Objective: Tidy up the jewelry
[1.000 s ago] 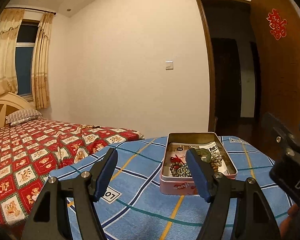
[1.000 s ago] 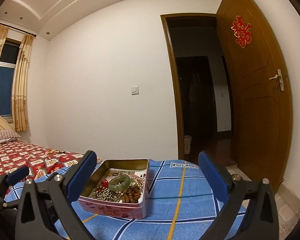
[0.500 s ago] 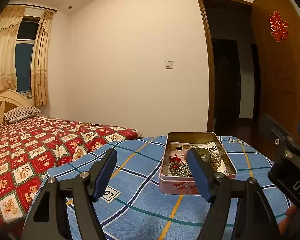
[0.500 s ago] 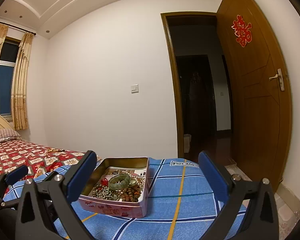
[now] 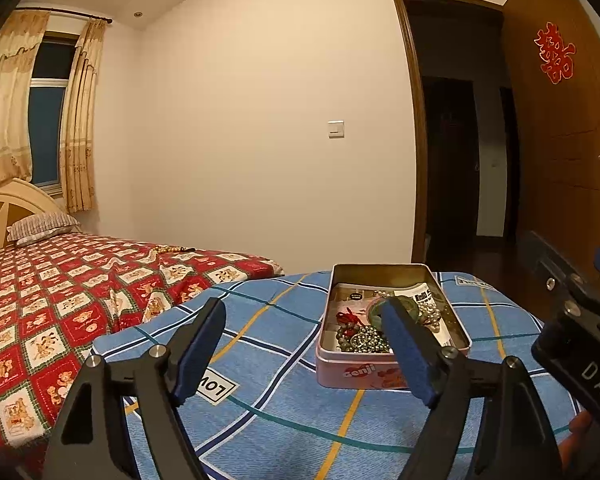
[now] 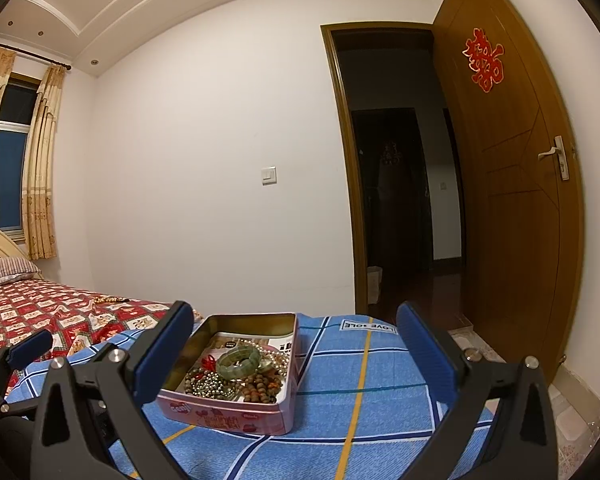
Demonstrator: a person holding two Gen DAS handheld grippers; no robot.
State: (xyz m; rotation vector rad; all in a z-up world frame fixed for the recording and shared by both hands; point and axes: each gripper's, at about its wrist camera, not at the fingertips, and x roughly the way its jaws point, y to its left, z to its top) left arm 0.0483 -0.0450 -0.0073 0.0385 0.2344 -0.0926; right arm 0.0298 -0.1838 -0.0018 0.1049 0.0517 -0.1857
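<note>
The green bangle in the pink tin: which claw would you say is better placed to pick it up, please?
Probably the left. The left claw is open with its right finger already overlapping the green bangle in the pink tin. The right claw, also open, looks farther back, the tin toward its left finger.

Your left hand-held gripper (image 5: 304,344), black angular frame, blue padded fingers (image 5: 404,350), silver screws, your right hand-held gripper (image 6: 292,344) alike, white letters "DAS" on its body, a sliver of your skin beneath.
</note>
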